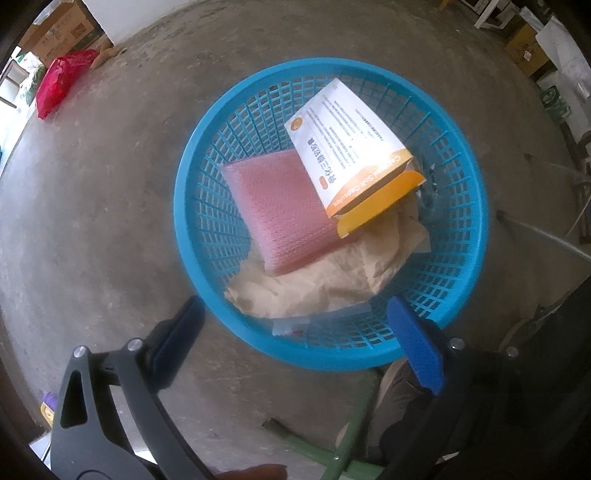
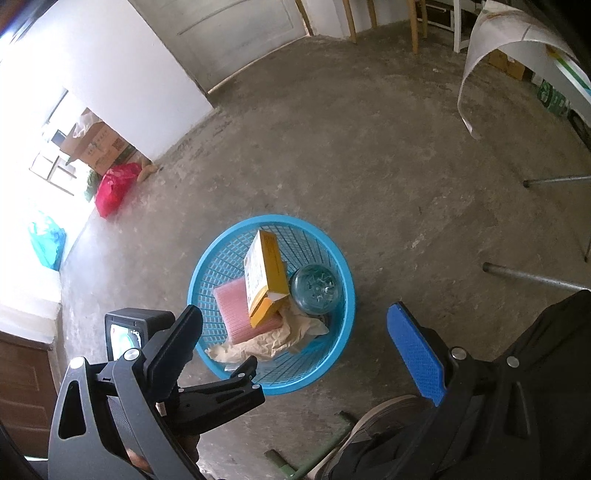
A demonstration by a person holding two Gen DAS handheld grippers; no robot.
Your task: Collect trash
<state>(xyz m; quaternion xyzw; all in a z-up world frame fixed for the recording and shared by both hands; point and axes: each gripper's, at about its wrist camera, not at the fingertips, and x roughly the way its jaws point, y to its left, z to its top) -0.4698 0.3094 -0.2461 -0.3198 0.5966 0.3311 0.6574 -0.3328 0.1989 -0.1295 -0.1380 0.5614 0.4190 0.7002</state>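
Observation:
A blue mesh basket [image 1: 207, 206] [image 2: 343, 317] stands on the concrete floor. It holds a pink foam pad [image 1: 273, 214] [image 2: 232, 314], an orange and white capsule box [image 1: 351, 147] [image 2: 266, 273], crumpled beige paper [image 1: 314, 280] [image 2: 266, 339] and a clear plastic wrapper [image 1: 306, 319]. A clear bottle [image 2: 314, 288] lies beside the box. My left gripper [image 1: 295, 310] is open and empty, just above the basket's near rim. It also shows in the right wrist view [image 2: 236, 373]. My right gripper [image 2: 295, 314] is open and empty, higher above the basket.
A red plastic bag [image 1: 61, 83] [image 2: 114, 186] and cardboard boxes [image 1: 62, 29] [image 2: 101, 146] sit by the wall. A teal bag [image 2: 46, 242] lies at the left. Metal legs [image 2: 535, 277], wooden chair legs [image 2: 415, 26] and a person's shoe [image 2: 376, 421] are nearby.

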